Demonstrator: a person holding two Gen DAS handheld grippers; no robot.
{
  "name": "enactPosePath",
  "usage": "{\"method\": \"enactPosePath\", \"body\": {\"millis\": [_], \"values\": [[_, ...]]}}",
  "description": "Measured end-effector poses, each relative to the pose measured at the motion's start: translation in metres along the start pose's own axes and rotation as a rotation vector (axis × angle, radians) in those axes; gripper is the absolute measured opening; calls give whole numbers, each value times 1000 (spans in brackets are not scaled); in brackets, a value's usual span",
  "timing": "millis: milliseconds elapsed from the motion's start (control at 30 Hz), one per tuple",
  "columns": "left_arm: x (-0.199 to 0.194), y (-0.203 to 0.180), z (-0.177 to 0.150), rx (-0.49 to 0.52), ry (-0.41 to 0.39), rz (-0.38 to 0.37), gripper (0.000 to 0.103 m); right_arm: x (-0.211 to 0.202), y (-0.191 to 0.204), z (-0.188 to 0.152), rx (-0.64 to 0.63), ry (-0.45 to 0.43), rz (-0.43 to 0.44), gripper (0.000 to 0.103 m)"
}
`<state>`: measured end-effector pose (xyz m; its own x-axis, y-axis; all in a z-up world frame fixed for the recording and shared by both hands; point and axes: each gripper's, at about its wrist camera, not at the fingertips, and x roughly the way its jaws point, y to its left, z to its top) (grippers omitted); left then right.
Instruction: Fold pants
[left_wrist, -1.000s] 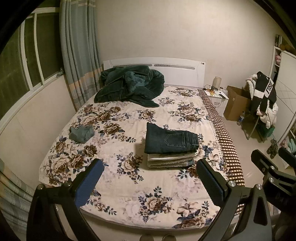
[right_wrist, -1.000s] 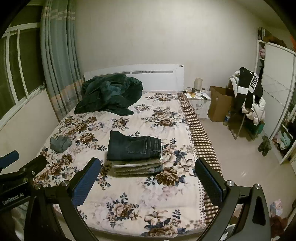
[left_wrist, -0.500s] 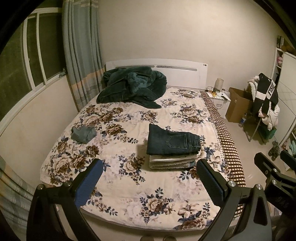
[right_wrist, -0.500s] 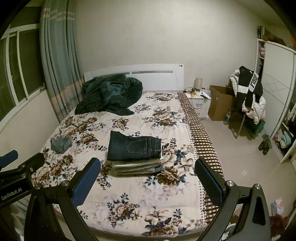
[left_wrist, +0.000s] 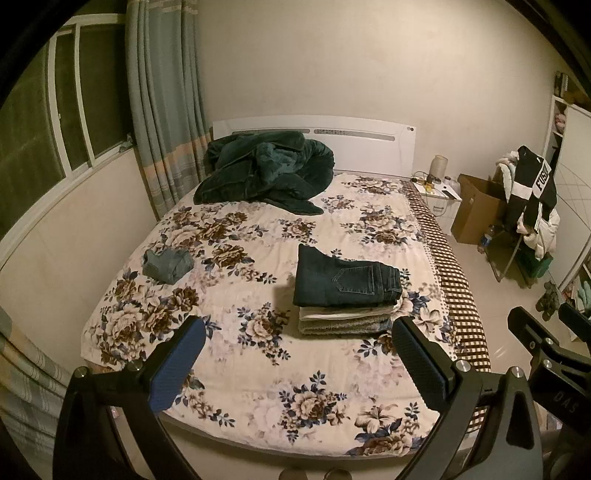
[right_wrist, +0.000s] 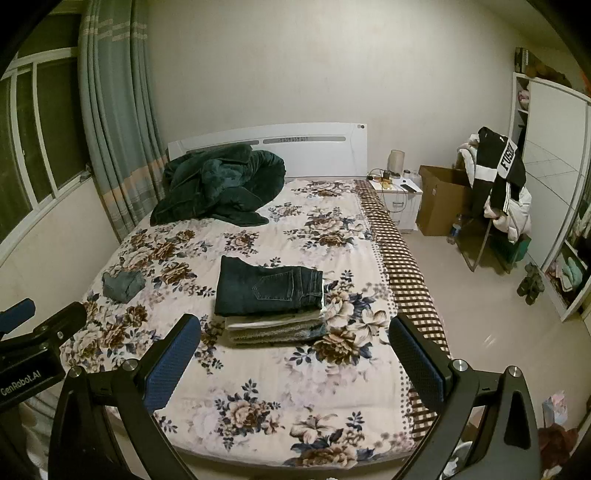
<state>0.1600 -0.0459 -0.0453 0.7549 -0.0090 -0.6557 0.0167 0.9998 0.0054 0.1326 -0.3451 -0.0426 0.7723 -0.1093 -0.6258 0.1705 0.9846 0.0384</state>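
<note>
Folded dark blue jeans lie on top of a stack of folded pale clothes on the floral bedspread. A small crumpled grey-blue garment lies near the bed's left side. My left gripper is open and empty, held back from the bed's near edge. My right gripper is open and empty too, beside it.
A dark green blanket is heaped by the white headboard. Curtains and a window are on the left. A nightstand, a cardboard box and a chair piled with clothes stand on the right, by a wardrobe.
Both grippers have drawn back a little from the bed and risen slightly. The stack of clothes has not moved. Both stay open.
</note>
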Motion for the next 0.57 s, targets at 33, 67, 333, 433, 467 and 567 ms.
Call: {"method": "enactPosePath", "body": {"millis": [33,67,333,433,467,567], "values": [[0,0,0,1,0,-1,103,0,-1,1,-1,0,0,103],[-1,1,-1,1,0,0,103,0,-1,1,0,-1,0,103],[-1,0,-1,0,-1,0,103,0,-1,0,3,0,1,103],[-1,0,-4,0,-3,-1,103,0,-1,0,-3,1,0,103],[-2,1,-4,1,-4,-2,103,0,-2,0,-1,1,2,103],[-1,1,-6,-1,0,0,103,0,-3,2,1,0,1,103]]}}
